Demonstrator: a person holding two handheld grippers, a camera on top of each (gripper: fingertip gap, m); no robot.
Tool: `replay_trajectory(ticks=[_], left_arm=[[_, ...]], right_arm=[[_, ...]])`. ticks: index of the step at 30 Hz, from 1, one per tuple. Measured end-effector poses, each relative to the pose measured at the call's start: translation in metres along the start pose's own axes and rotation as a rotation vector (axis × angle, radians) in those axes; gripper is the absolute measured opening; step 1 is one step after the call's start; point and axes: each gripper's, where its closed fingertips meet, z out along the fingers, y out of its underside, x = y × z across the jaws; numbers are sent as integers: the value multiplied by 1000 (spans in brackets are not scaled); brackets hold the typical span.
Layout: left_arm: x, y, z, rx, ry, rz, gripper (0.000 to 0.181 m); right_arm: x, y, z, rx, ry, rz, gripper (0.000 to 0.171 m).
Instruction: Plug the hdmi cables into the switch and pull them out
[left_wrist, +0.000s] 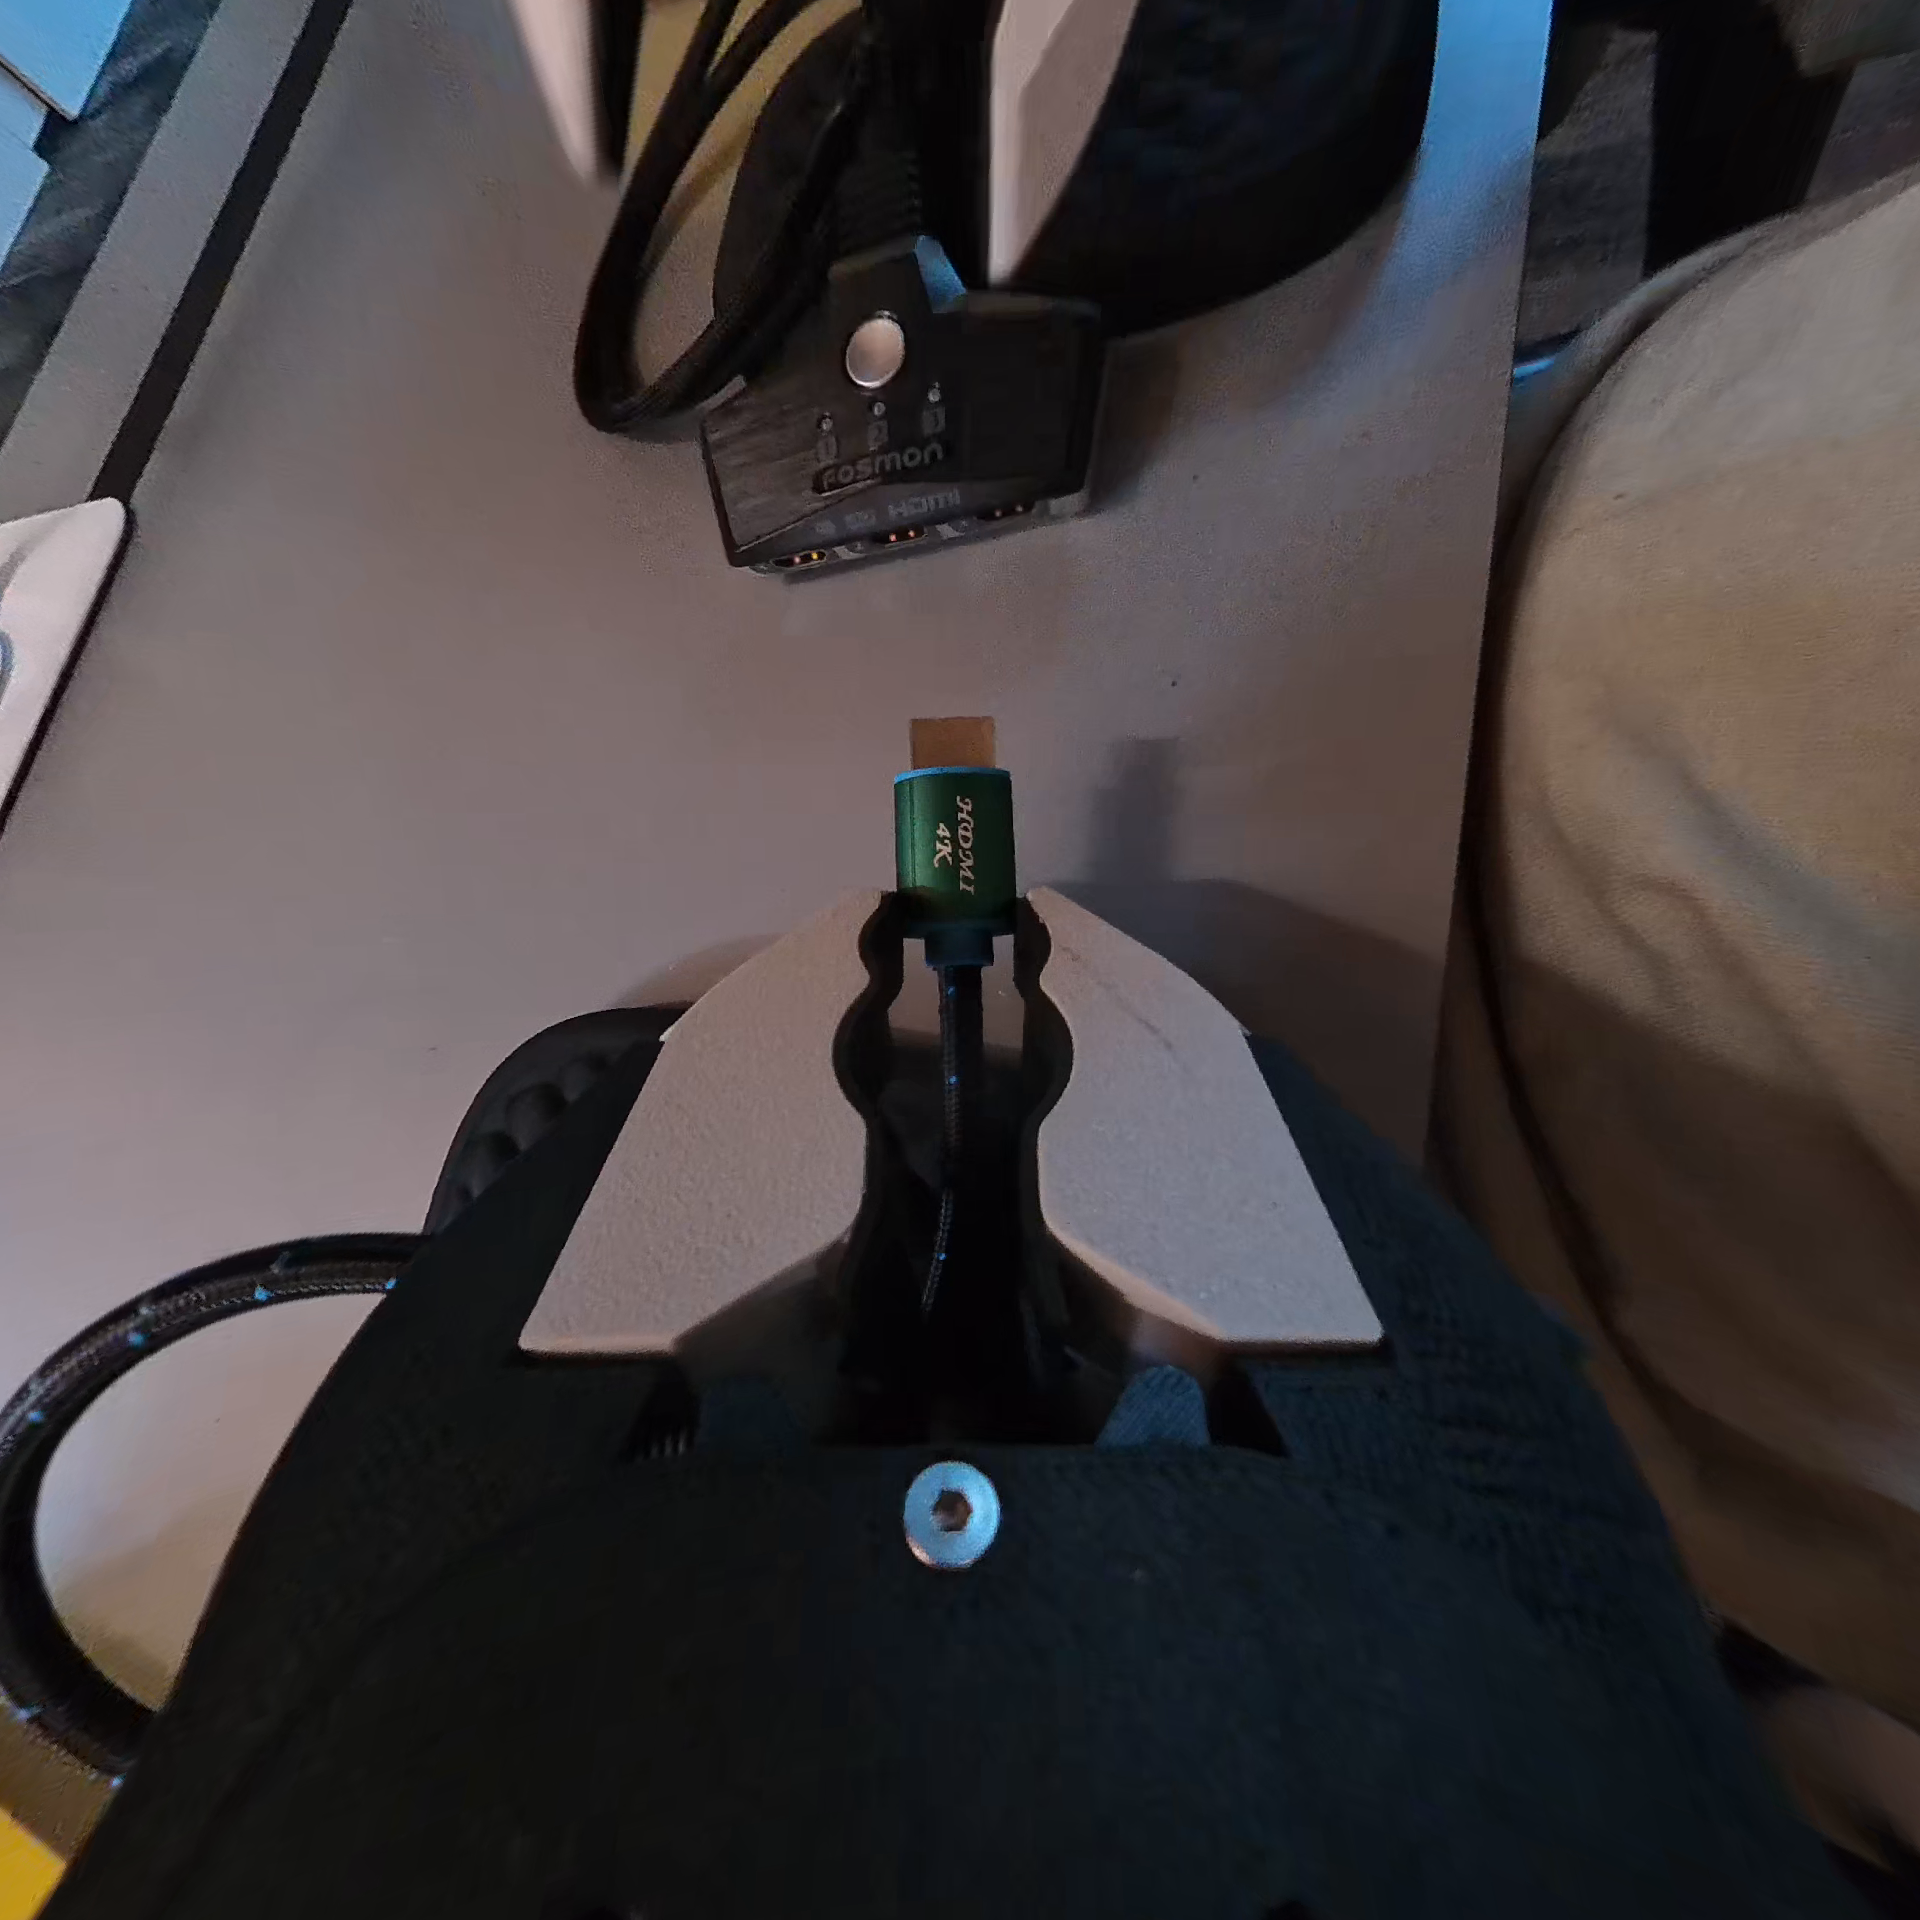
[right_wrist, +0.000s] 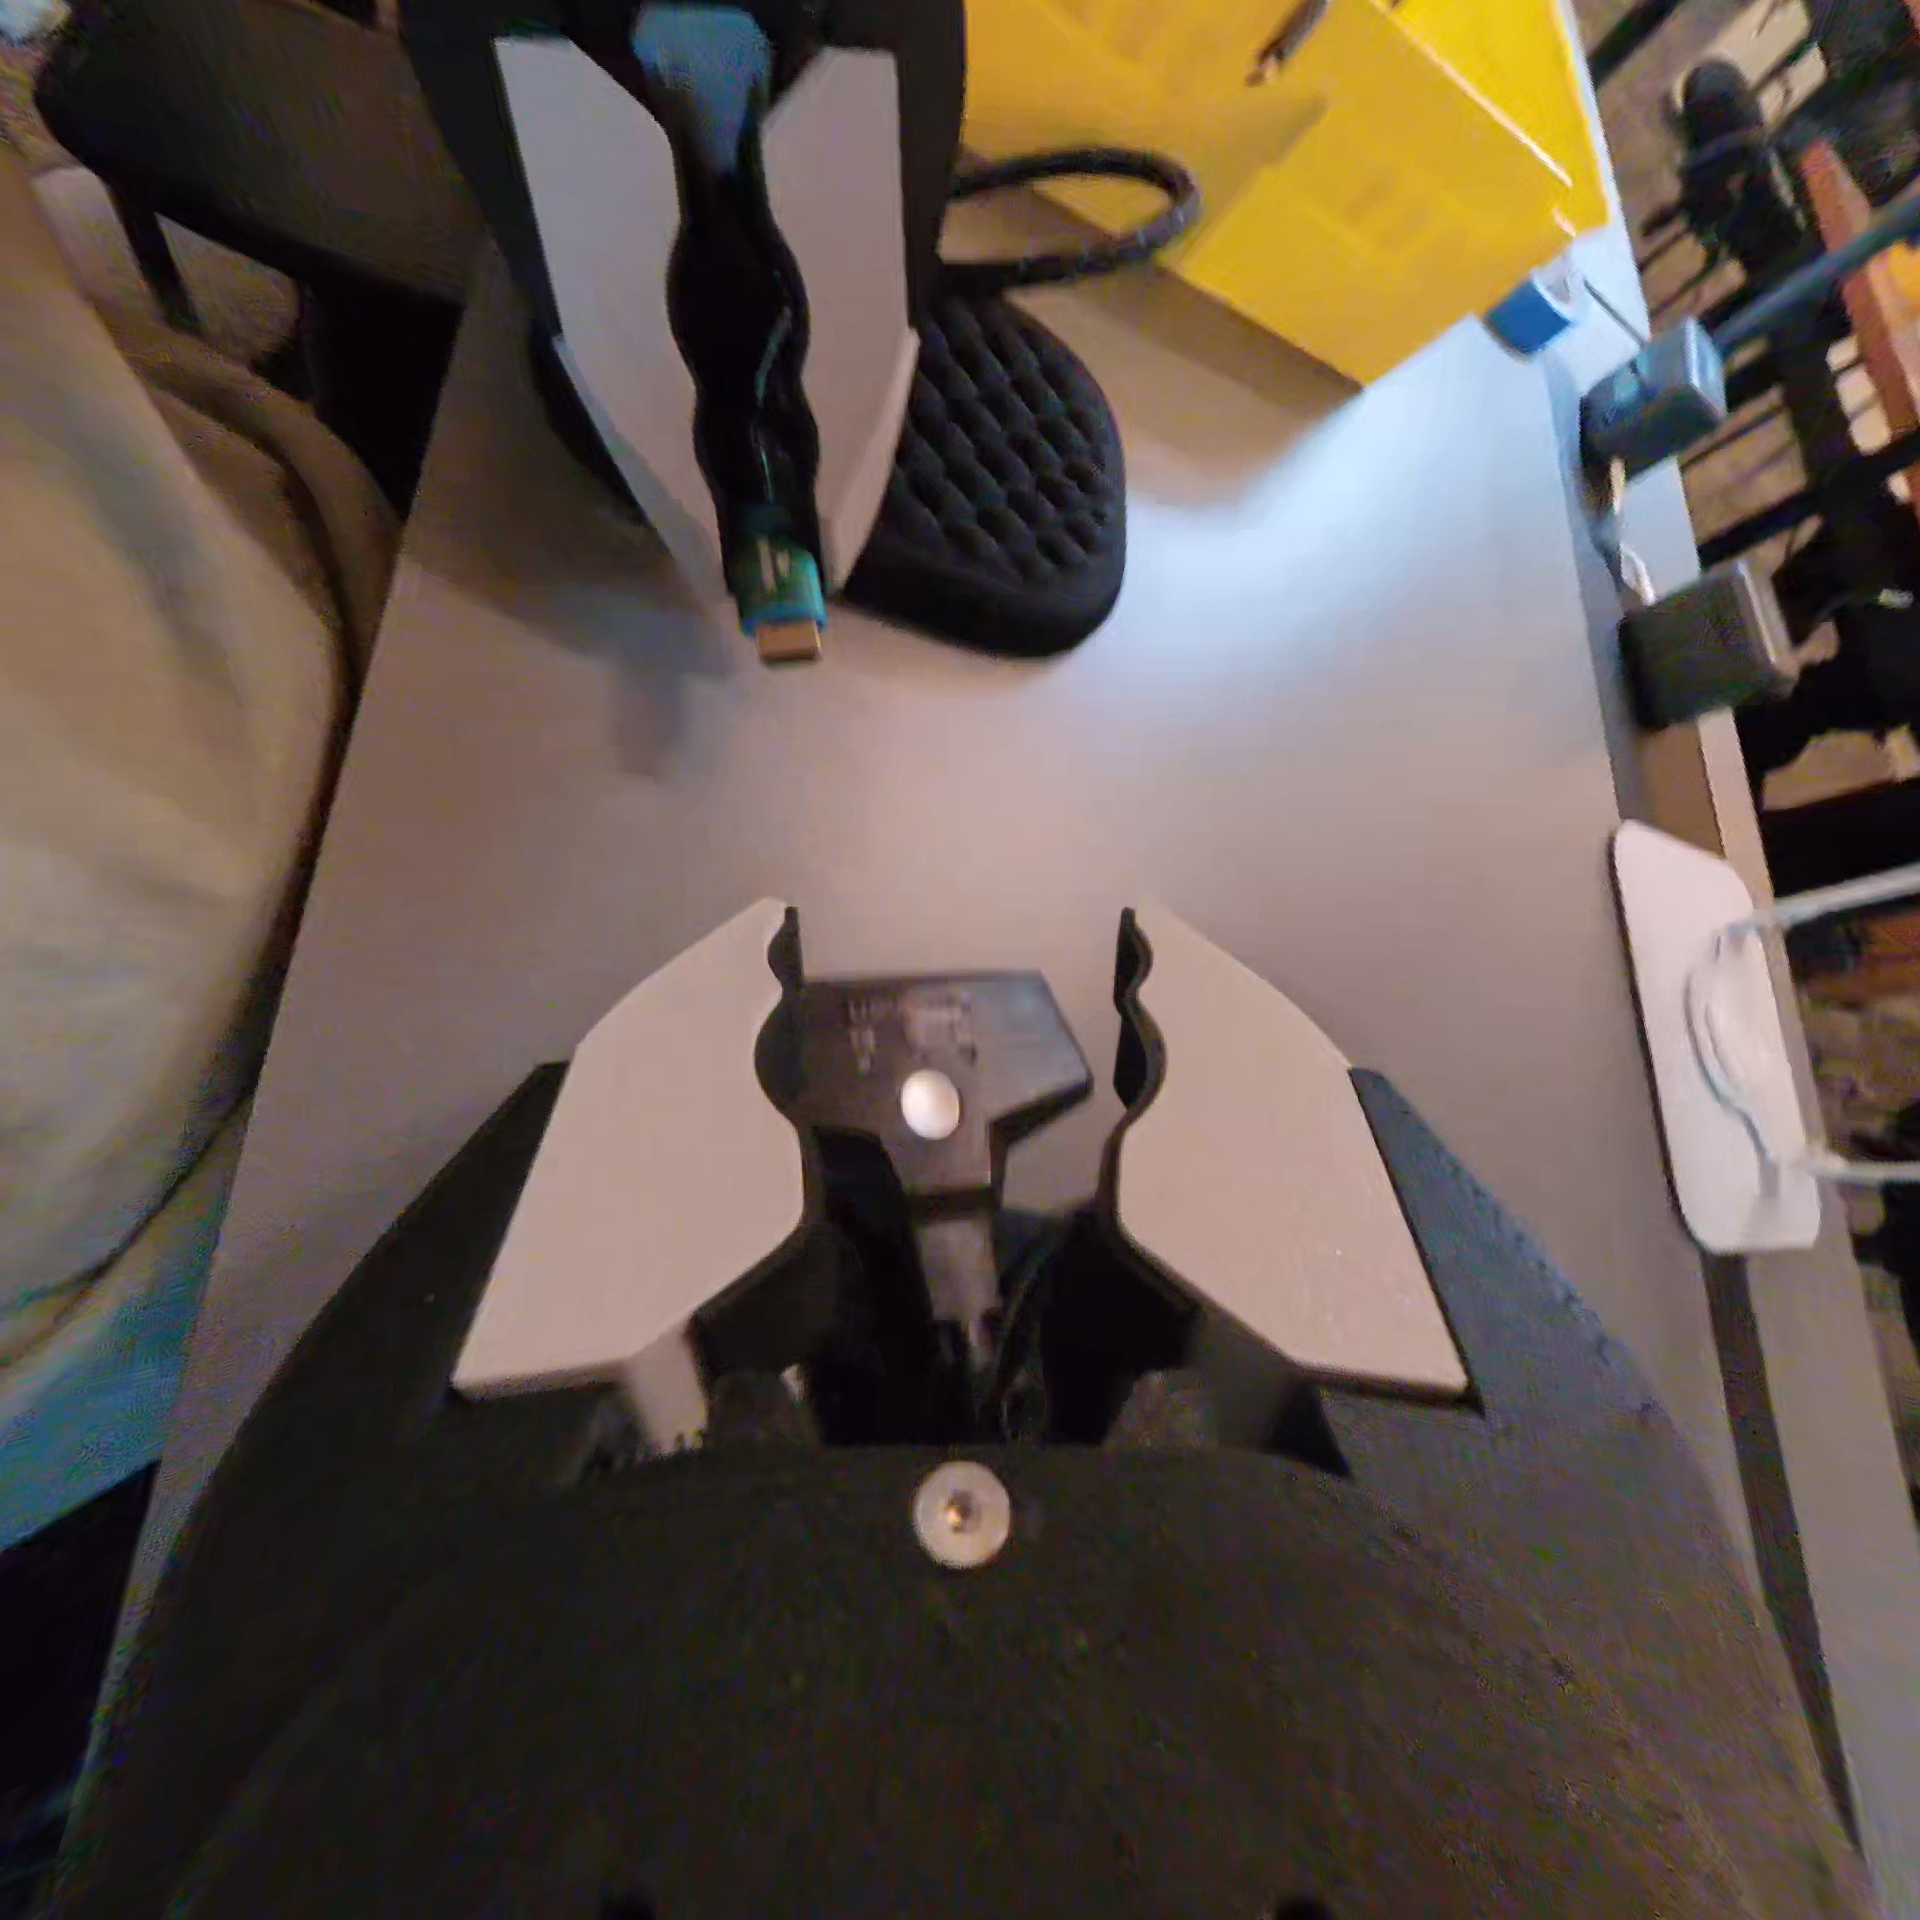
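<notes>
Left hand-held gripper (left_wrist: 954, 914) pinching green HDMI plug (left_wrist: 953, 844), level, facing switch (left_wrist: 902, 449)

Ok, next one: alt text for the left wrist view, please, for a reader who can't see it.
The left gripper is shut on a green HDMI plug, its gold tip aimed at a black switch lying farther ahead on the grey table, a clear gap between them. All three ports facing the plug look empty, and the right gripper's pale fingers straddle the switch's far end.
</notes>
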Motion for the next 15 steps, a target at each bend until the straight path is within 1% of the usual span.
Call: replay_trajectory(ticks=[2,4,7,9,11,15], left_arm=[[-3,-1,0,6,0,-17,21],[-4,-1,1,-3,-4,-26,21],[-5,-2,3,-7,3,-28,21],[-5,-3,3,-3,5,-32,21],[-5,-3,3,-3,5,-33,21],[-7,-4,4,-3,6,-48,21]], right_arm=[[5,31,-21,-81,34,61,60],[2,55,-29,-137,22,102,61],[-15,63,-19,-103,-91,95,66],[-13,75,-12,-150,-118,69,58],[-10,75,-4,-151,-158,81,51],[-10,83,16,-258,-230,59,52]])
